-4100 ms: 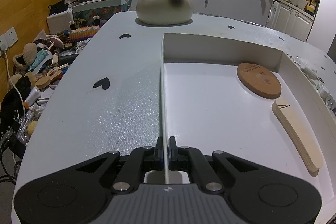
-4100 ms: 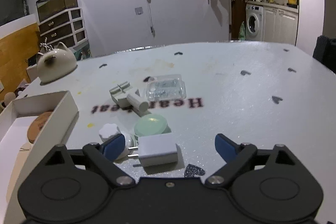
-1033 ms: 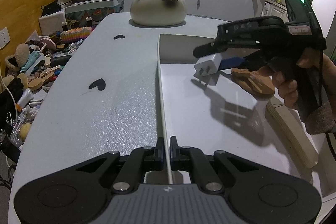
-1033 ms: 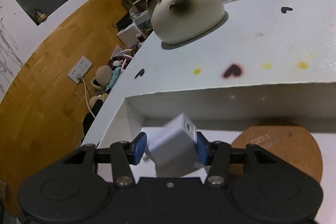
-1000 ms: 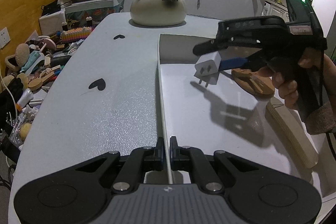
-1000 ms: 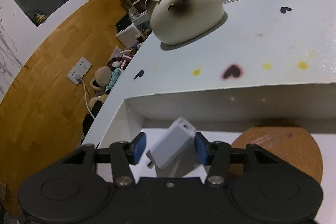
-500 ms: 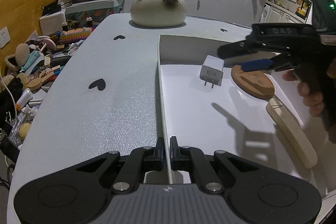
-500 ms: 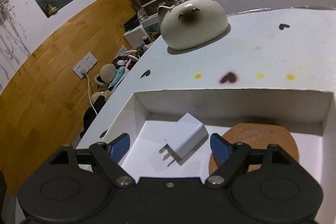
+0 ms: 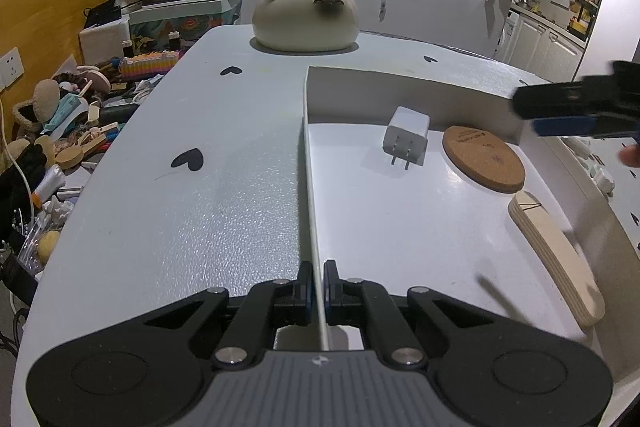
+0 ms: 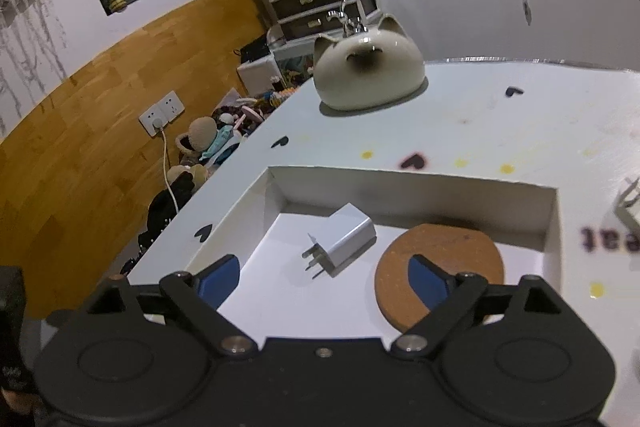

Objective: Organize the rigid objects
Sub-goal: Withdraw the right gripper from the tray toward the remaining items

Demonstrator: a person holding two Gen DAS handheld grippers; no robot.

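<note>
With the left hand-held gripper [image 9: 316,287] clamped on the near wall of the shallow white cardboard box [image 9: 306,147], lift your empty, opening right hand-held gripper [image 10: 324,277] clear of the white plug-in charger [image 10: 346,237] lying beside the round cork coaster [image 10: 440,259].

Your left gripper [image 9: 316,297] is clamped on the near wall of the white box [image 9: 306,163]. Inside the box, the white charger [image 9: 406,135] lies flat near the far wall, just beside the cork coaster [image 9: 484,159]. A wooden piece [image 9: 556,259] lies along the right wall. Your right gripper [image 9: 576,113] hangs at the right edge, empty, its jaws opening.
</note>
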